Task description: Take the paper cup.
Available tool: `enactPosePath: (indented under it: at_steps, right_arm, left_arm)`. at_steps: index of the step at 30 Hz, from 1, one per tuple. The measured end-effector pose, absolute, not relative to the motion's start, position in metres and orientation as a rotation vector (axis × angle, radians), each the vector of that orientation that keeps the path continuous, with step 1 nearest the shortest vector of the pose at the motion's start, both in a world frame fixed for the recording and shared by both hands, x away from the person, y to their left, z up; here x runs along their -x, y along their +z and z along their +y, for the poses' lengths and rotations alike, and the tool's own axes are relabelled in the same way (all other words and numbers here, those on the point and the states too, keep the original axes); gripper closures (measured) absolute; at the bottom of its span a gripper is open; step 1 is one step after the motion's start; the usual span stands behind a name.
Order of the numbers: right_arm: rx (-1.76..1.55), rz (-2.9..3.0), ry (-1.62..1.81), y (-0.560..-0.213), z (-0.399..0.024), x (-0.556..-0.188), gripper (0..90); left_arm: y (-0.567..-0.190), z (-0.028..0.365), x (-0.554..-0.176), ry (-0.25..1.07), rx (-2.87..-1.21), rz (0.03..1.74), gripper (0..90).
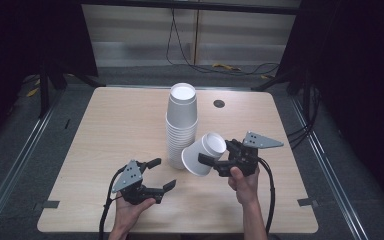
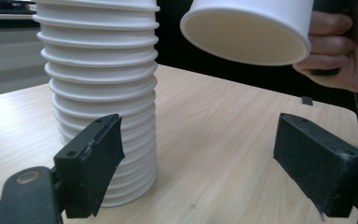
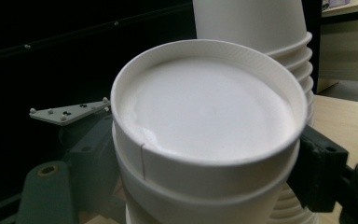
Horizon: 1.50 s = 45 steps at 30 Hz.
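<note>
1. Holding a white paper cup [image 1: 204, 152], the right tongs [image 1: 214, 163] are closed on its sides and keep it up off the desk [image 1: 120, 125].
2. That cup is tipped on its side, with its open mouth toward the person and its flat bottom facing away.
3. In the right gripper view, the cup's [image 3: 205, 135] bottom faces the camera, with a black jaw on each side.
4. A tall stack of white cups [image 1: 181, 125] stands upside down on the desk, just beside the held cup, on its left.
5. The left tongs [image 1: 162, 174] are wide open and hold nothing.
6. They sit low over the desk, near the foot of the stack, and point at it.
7. In the left gripper view, the stack [image 2: 100, 93] is right behind the left jaw, and the held cup [image 2: 249, 30] hangs above.
8. A small dark round hole [image 1: 219, 103] sits in the desk, far behind the stack.
</note>
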State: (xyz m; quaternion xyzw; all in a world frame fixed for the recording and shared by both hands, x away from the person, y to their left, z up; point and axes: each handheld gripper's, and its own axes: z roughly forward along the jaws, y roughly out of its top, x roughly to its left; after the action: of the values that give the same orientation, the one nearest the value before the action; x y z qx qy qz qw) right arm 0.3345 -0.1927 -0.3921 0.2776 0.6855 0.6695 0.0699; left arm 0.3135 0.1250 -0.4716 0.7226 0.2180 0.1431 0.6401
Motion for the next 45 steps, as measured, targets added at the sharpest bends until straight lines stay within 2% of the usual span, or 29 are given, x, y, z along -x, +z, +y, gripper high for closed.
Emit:
enactPosePath:
  at_steps: [14,36,45]
  right_arm:
    - [-0.884,2.107,2.023,-0.423,-0.185,-0.334,22.3]
    - [-0.789,2.215,2.023,-0.436,-0.172,-0.330,22.6]
    - [-0.743,2.275,2.032,-0.441,-0.161,-0.330,22.7]
  left_arm:
    - [-0.470,0.117,-0.313,0.283,-1.672,0.453,15.7]
    - [-0.468,0.104,-0.312,0.206,-1.698,0.372,15.0]
    - [-0.469,0.095,-0.315,0.192,-1.745,0.333,10.2]
